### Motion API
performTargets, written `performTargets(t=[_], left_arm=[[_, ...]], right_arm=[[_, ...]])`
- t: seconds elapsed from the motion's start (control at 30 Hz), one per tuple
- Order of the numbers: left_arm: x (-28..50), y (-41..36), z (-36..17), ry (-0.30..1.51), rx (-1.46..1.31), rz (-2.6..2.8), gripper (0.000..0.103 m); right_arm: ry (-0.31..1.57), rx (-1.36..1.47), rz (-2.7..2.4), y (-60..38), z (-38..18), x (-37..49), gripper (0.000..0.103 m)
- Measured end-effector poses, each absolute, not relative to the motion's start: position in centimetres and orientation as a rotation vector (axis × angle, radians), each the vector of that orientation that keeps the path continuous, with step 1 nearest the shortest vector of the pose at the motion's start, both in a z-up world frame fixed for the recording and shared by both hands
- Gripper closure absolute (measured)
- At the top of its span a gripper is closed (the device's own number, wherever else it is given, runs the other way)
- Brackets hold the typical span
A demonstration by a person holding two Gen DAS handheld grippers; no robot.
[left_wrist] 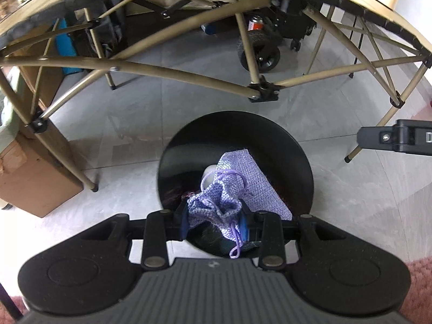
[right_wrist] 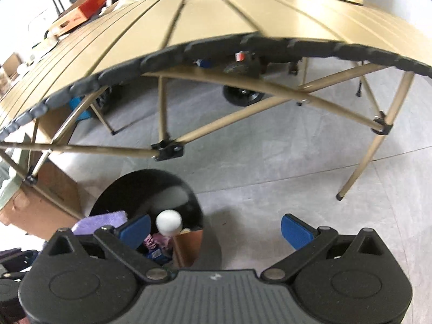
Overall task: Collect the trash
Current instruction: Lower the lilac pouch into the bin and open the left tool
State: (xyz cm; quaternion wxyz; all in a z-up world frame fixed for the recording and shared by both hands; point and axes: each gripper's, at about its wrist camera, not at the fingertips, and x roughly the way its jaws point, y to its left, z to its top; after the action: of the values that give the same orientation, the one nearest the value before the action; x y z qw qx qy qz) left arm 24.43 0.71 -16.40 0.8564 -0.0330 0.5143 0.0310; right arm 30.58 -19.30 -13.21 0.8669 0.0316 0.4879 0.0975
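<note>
My left gripper [left_wrist: 214,225] is shut on the gathered neck of a lilac drawstring pouch [left_wrist: 229,189] and holds it over the open mouth of a round black trash bin [left_wrist: 297,167] on the floor. The pouch hangs into the bin. My right gripper [right_wrist: 216,232] is open and empty, above the bin's right side [right_wrist: 140,189]. A white ball [right_wrist: 168,222], a brown box [right_wrist: 189,245] and colourful scraps lie in the bin. The lilac pouch [right_wrist: 102,220] shows at the left of the right wrist view. The right gripper's body [left_wrist: 399,139] shows at the right edge of the left wrist view.
A tan folding table [right_wrist: 216,19] with crossed legs [left_wrist: 263,93] stands just beyond the bin. A cardboard box [left_wrist: 29,178] sits on the floor to the left. A black wheeled cart [left_wrist: 259,51] stands behind the table. A pink rug [left_wrist: 421,278] lies near.
</note>
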Motion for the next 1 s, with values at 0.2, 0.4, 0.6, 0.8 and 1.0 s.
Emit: performTargets(t=[0.2,0.4,0.6,0.8,1.0], left_arm=[[26.6,-0.4,-18.4,1.122,-0.077,0.075,0.068],[28.4,-1.2,-20.0,1.151,-0.083,0.083,0.068],[29.2,-2.1,-21.5,1.189,-0.08,0.091,0.068],[29.9,-2.6,-22.9,1.215,-0.066,0.11,0.068],[30.3,-2.6,-23.9,1.226,-0.049,0.145,0.068]], right_arm=[[1.017,0.093,0.157,-21.2,-13.4,31.1,0.0],[1.026,0.085,0.142,-21.1,-13.8,31.1,0.0],[1.045,0.075,0.115,-20.9,-14.8,31.6,0.0],[1.069,0.089,0.075,-21.8,-16.0,32.2,0.0],[1.09,0.093,0.072,-21.9,-16.8,32.5,0.0]])
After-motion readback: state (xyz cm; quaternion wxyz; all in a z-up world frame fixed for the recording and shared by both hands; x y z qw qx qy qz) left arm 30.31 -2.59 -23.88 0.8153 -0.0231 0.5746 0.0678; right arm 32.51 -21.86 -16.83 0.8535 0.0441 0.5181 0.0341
